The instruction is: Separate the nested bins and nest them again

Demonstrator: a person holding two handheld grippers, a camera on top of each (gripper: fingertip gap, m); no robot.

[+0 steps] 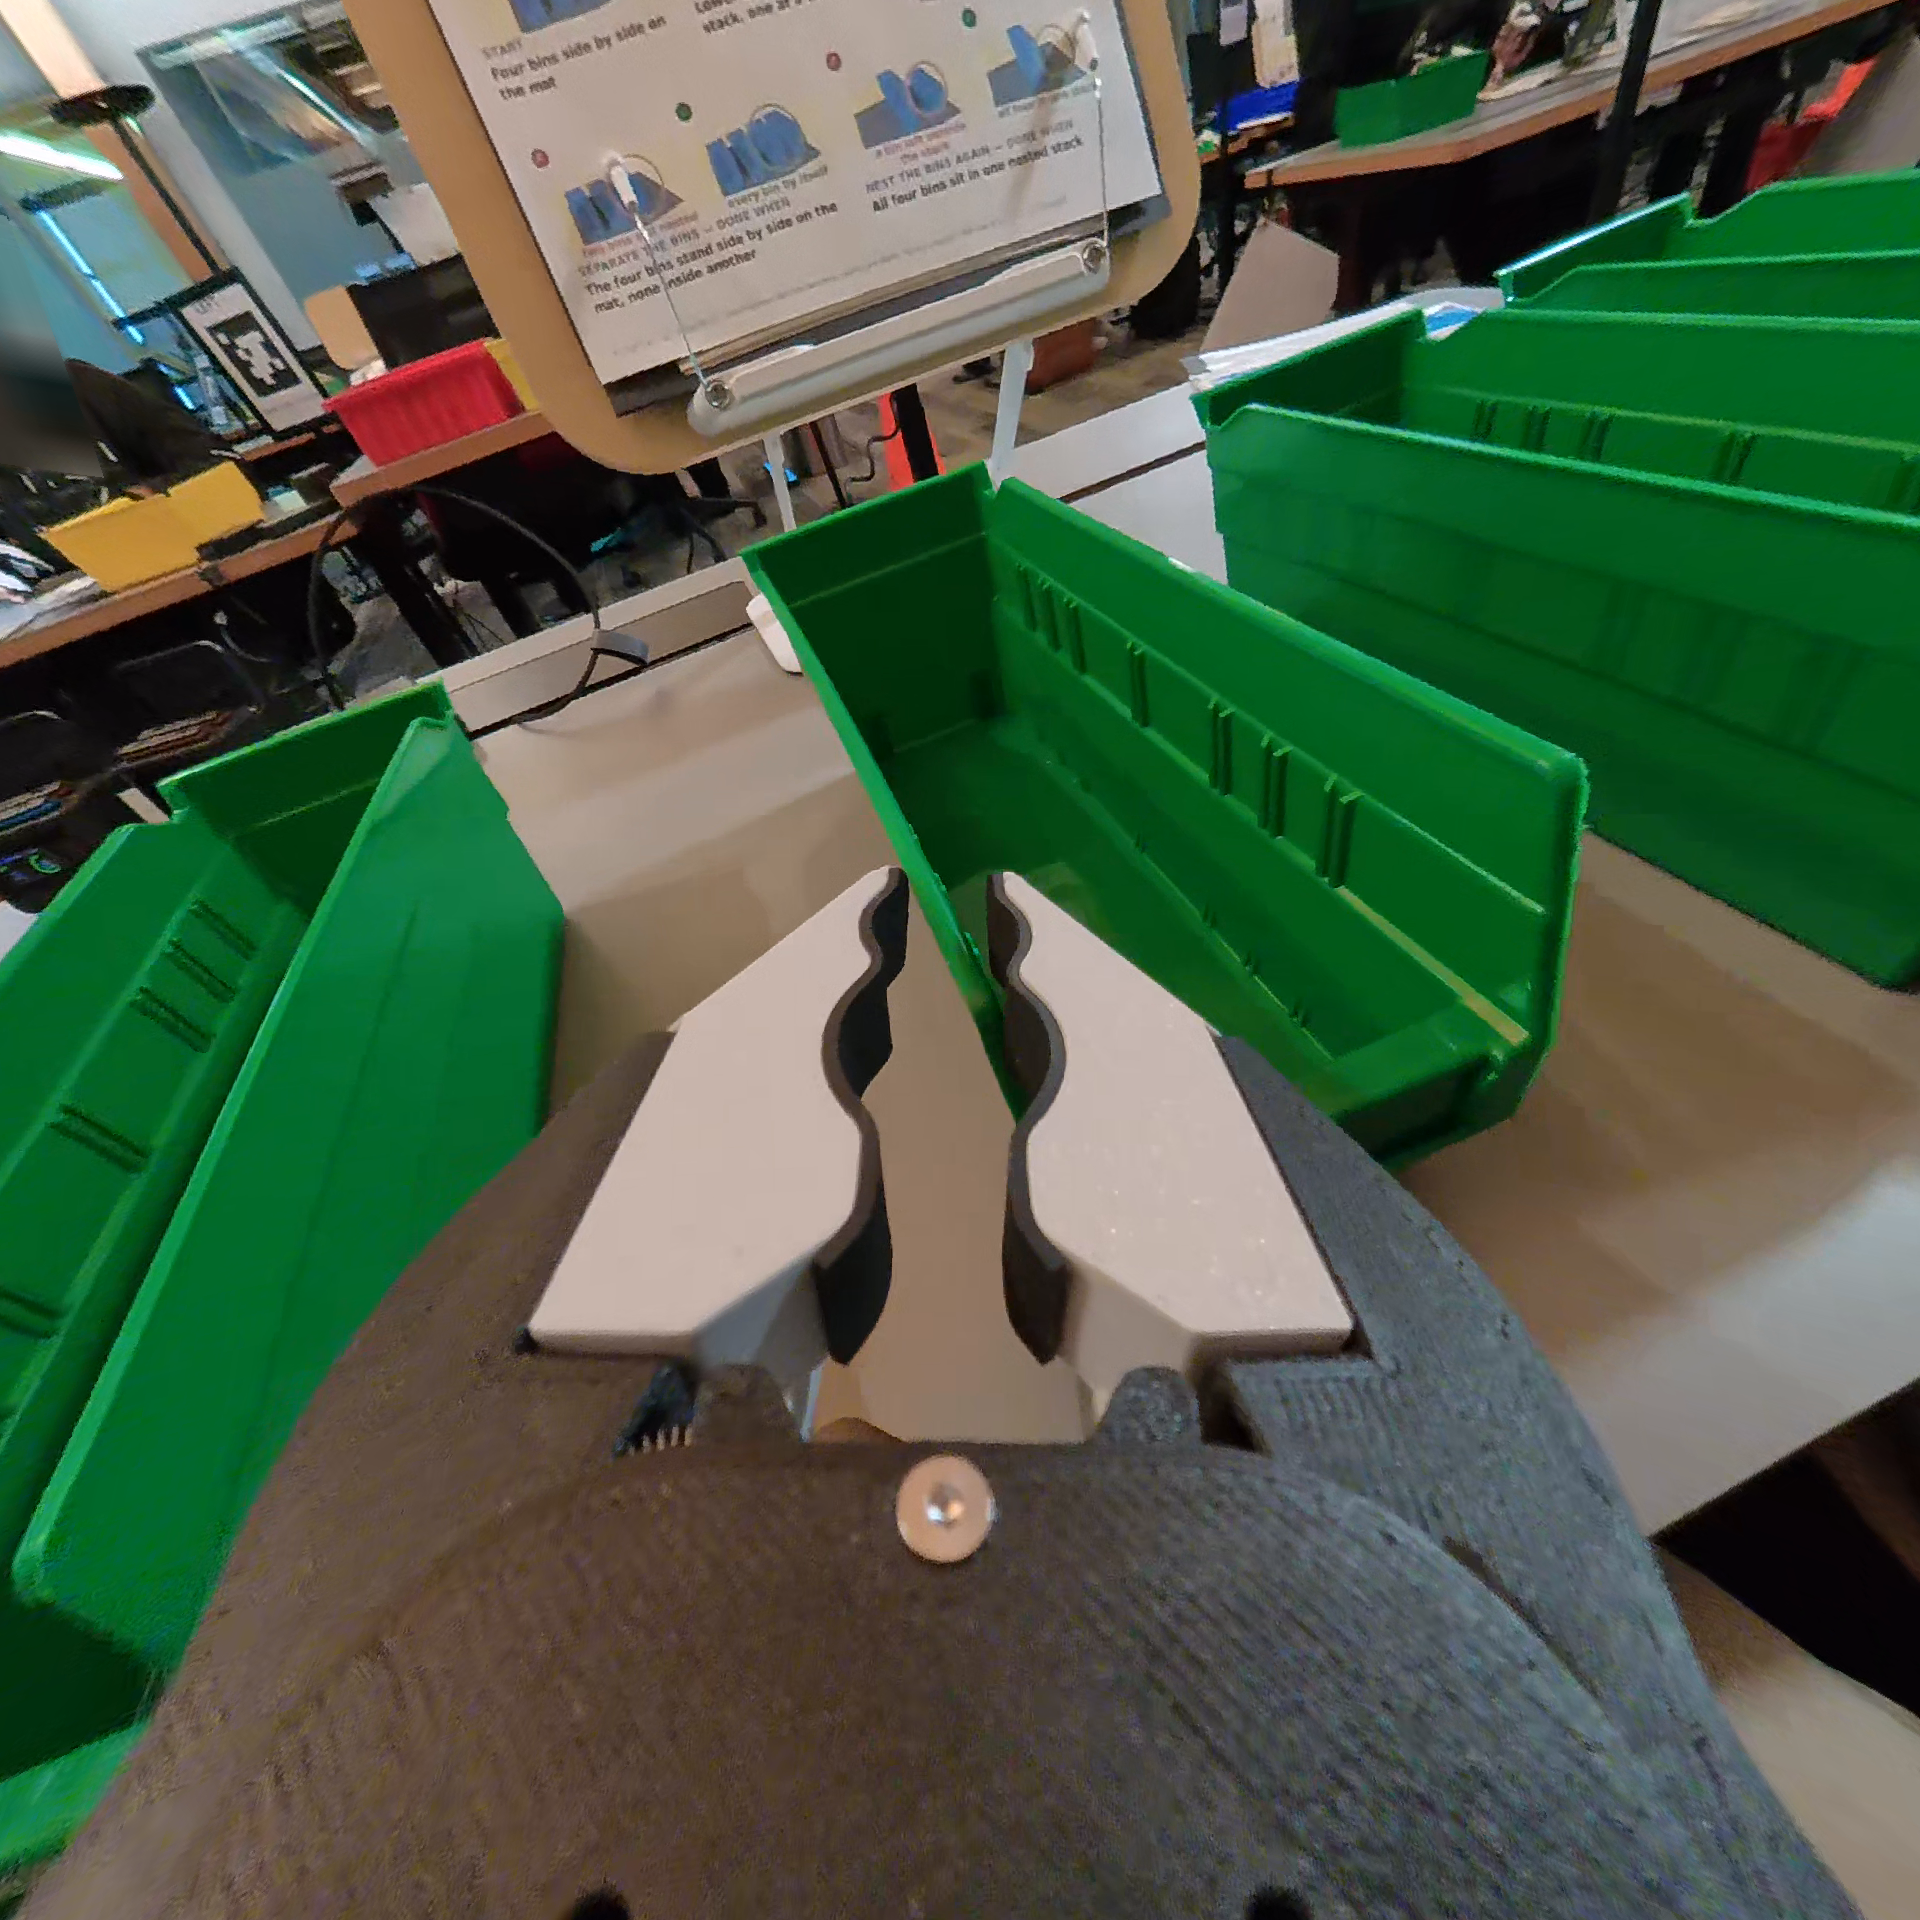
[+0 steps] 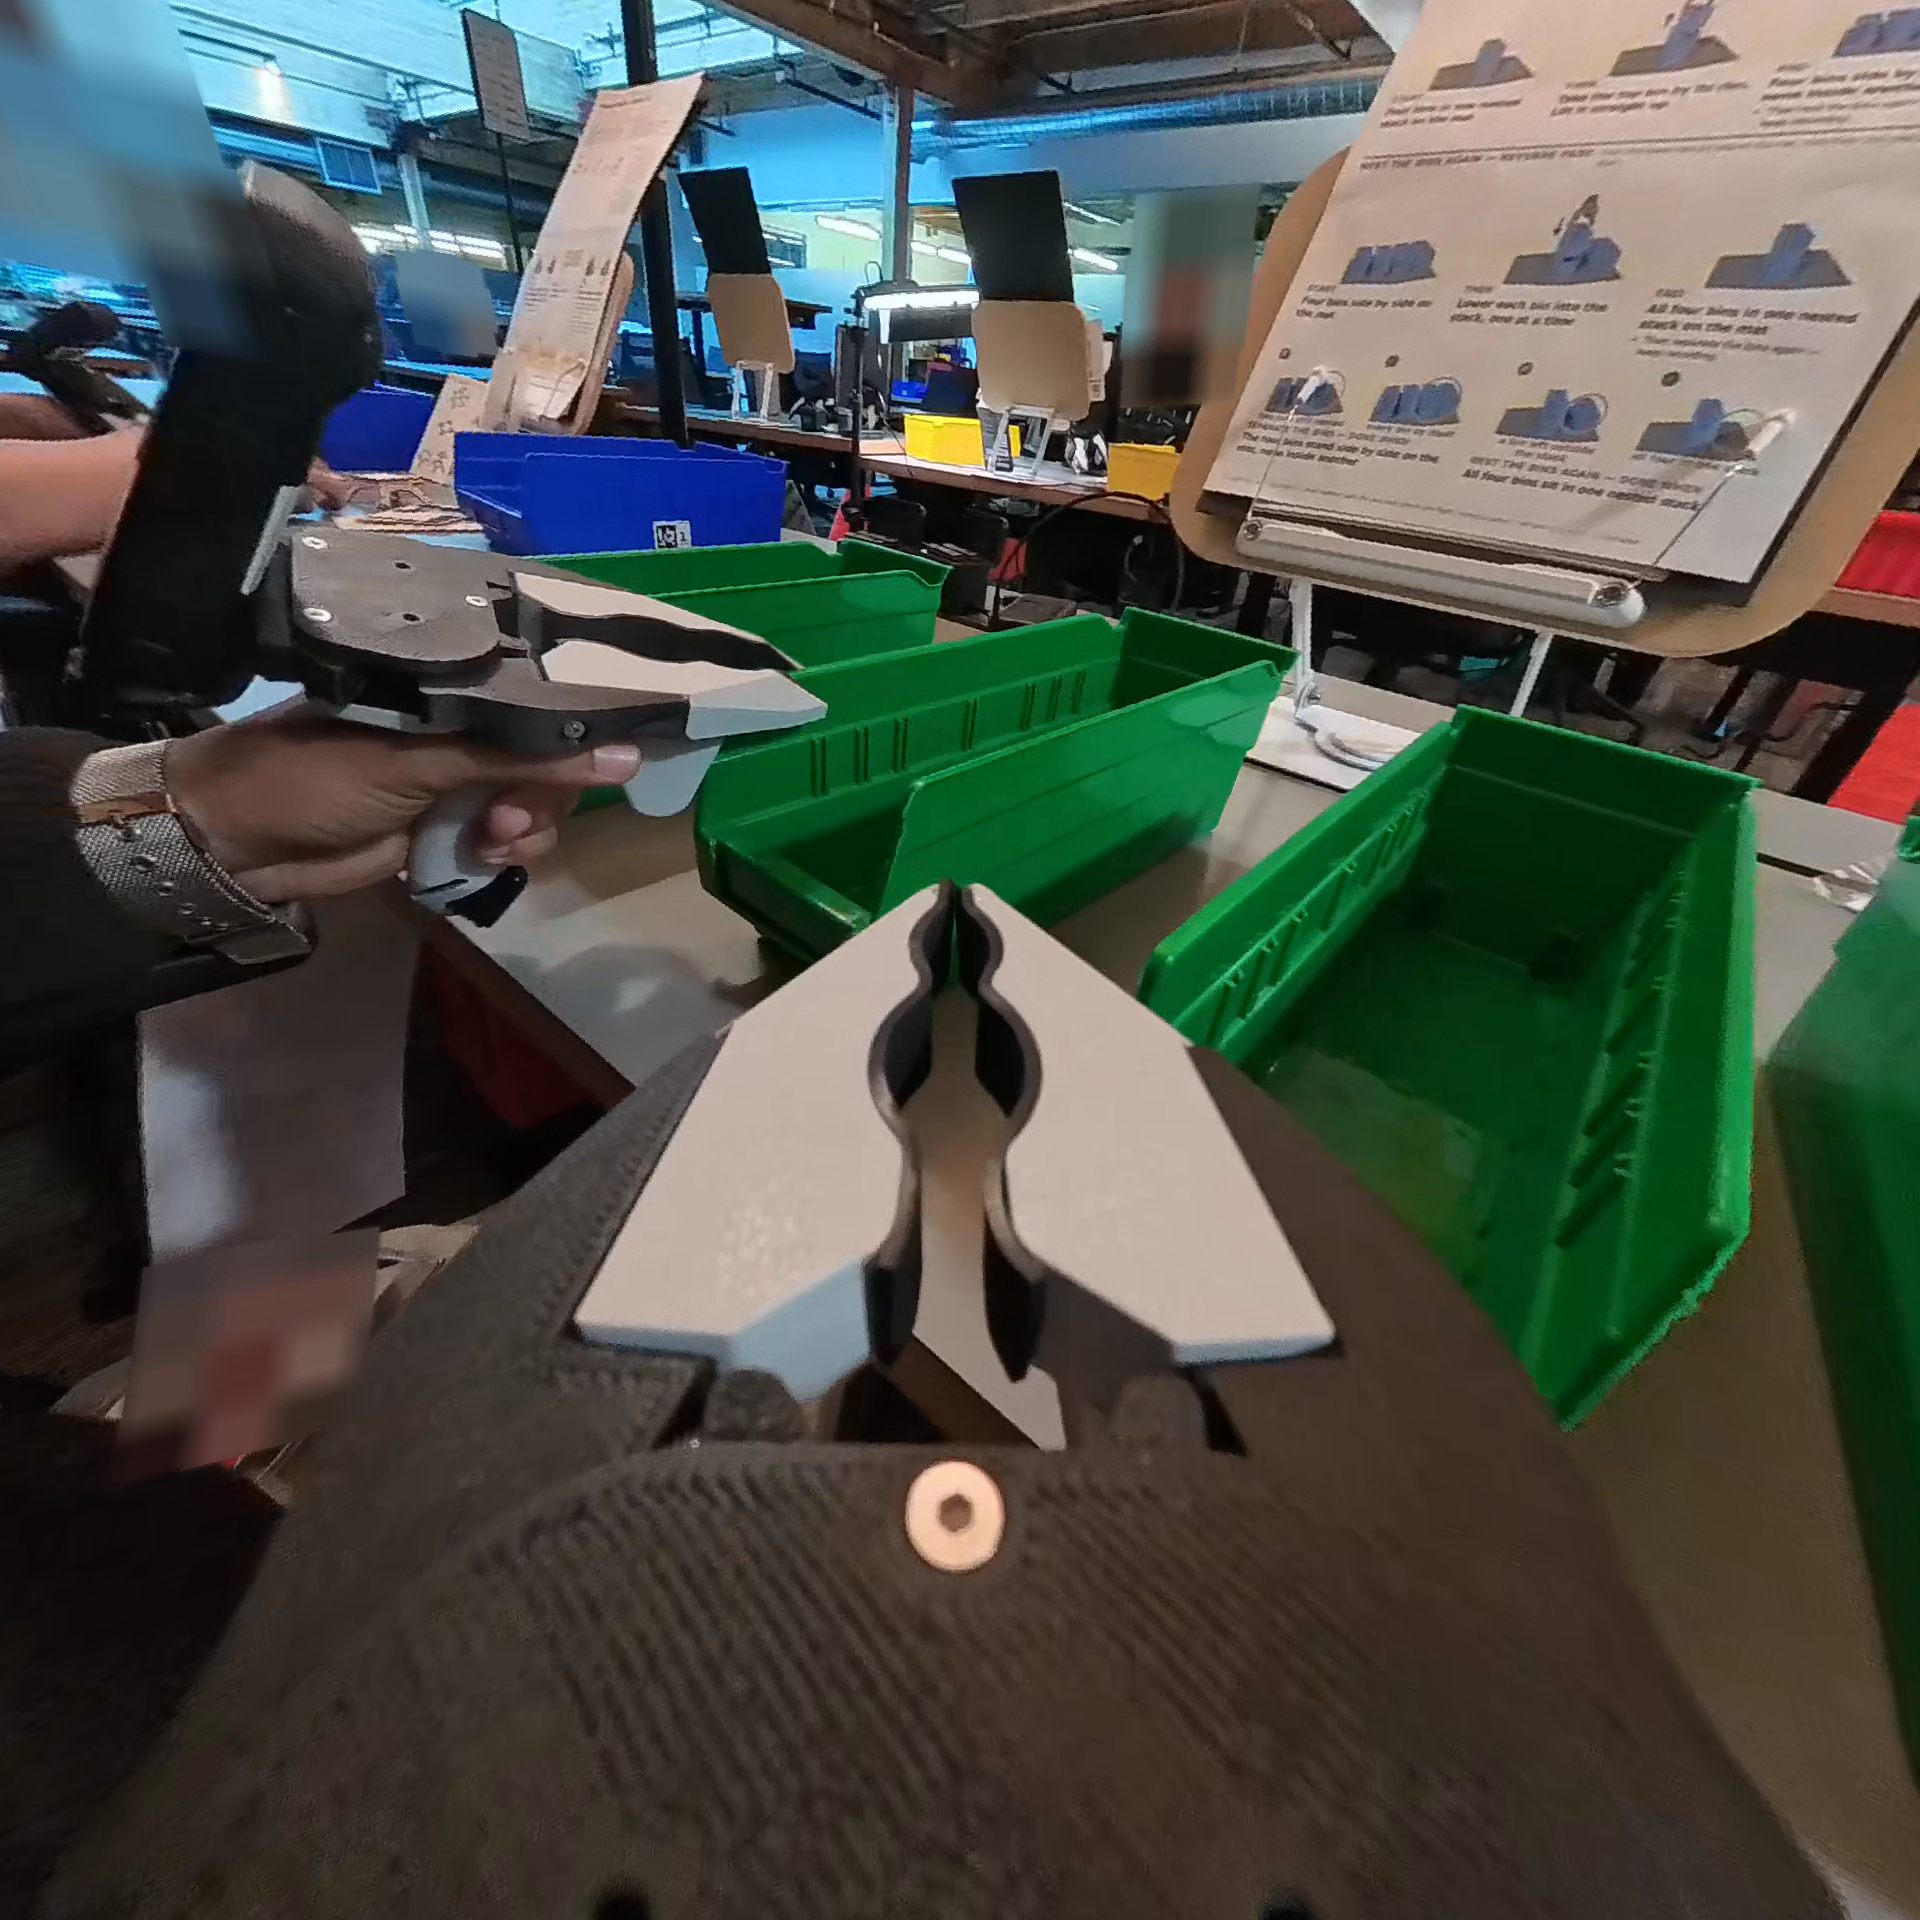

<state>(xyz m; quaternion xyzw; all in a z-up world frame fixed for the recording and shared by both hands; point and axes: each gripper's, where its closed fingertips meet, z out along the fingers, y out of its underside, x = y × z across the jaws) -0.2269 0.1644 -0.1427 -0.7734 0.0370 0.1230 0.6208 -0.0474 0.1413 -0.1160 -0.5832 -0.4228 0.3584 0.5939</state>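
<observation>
Several green bins stand apart on the tan table. In the left wrist view my left gripper straddles the left side wall of the middle bin. The right pad lies against the wall, while a gap shows between the left pad and the wall, so the jaws are narrowed but not clamped. The right wrist view shows this gripper at the near end of that bin. My right gripper is shut with nothing between its tips. It hovers over the table between the middle bin and another bin.
One green bin stands left of the left gripper, and two more stand at the right. An instruction board on a stand rises behind the table. A person's hand holds the left gripper. A black cable lies at the table's far edge.
</observation>
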